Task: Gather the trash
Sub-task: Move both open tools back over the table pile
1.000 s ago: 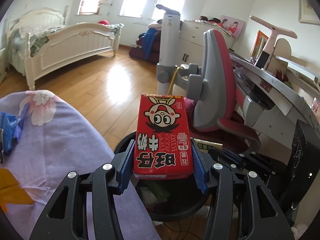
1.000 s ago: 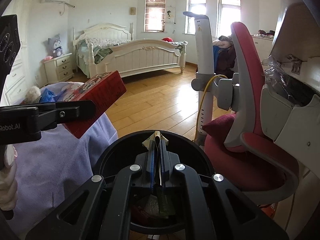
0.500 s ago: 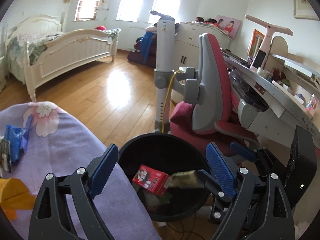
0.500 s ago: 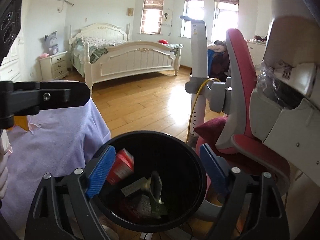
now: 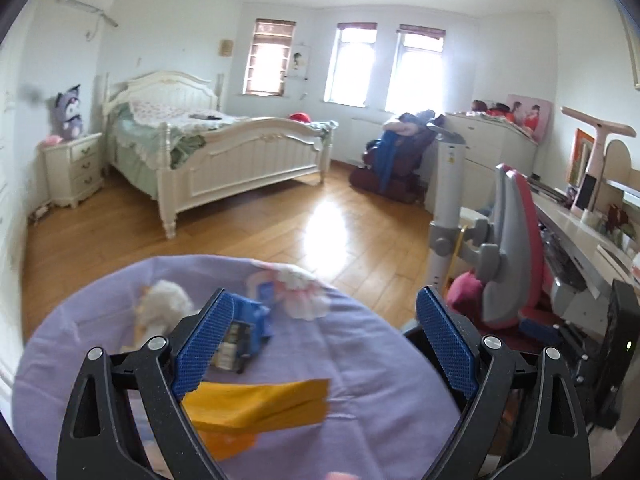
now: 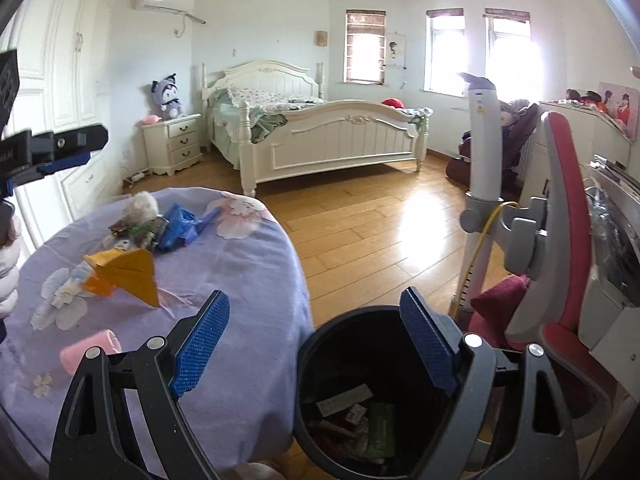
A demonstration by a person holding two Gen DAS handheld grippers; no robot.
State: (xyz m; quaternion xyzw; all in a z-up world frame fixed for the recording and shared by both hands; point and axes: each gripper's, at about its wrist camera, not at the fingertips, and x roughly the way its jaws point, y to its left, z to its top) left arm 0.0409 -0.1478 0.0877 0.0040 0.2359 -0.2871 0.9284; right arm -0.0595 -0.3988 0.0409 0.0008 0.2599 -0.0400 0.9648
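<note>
Both loads dropped: red carton gone from between the left gripper (image 5: 324,344) fingers, folded scrap gone from the right gripper (image 6: 316,346), both now lying in the black bin (image 6: 320,344) among other wrappers. Left fingers just been spreading wider, nothing between them; right fingers likewise spread wide and empty, hanging above the bin's rim. Left view swung away from the bin toward the purple-clothed counter (image 5: 360,360). Still waiting there: yellow folded paper (image 5: 260,404), blue wrapper (image 5: 256,320), white fluffy wad (image 5: 160,304), small packets beside them, and a pink roll (image 6: 90,348) near the counter edge. Likely next: a fresh pick from that heap, yellow paper nearest the left fingers
</note>
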